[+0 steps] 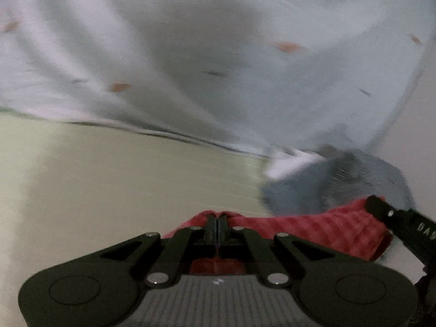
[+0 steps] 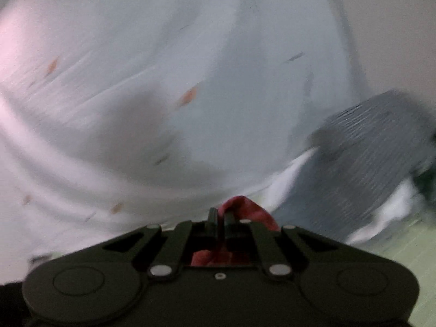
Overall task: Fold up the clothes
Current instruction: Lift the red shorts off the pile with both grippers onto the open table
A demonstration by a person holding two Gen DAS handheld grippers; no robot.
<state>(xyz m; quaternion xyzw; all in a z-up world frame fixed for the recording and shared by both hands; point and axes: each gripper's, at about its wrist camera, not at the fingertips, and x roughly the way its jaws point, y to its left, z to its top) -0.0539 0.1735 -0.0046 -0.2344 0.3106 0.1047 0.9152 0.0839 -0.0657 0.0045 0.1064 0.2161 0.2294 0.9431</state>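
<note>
My left gripper [image 1: 217, 219] is shut on the edge of a red checked cloth [image 1: 313, 227], which stretches to the right, where the tip of the right gripper [image 1: 374, 204] holds its other end. In the right wrist view my right gripper [image 2: 221, 214] is shut on a bunched fold of the same red cloth [image 2: 246, 209]. The cloth is lifted off the surface. Both views are motion blurred.
A large pale blue sheet with small orange marks [image 1: 218, 54] fills the space ahead, also in the right wrist view [image 2: 163, 95]. A grey-blue ribbed garment [image 1: 340, 179] over something white [image 1: 291, 162] lies to the right [image 2: 368, 150]. Pale green surface [image 1: 122, 177] is below.
</note>
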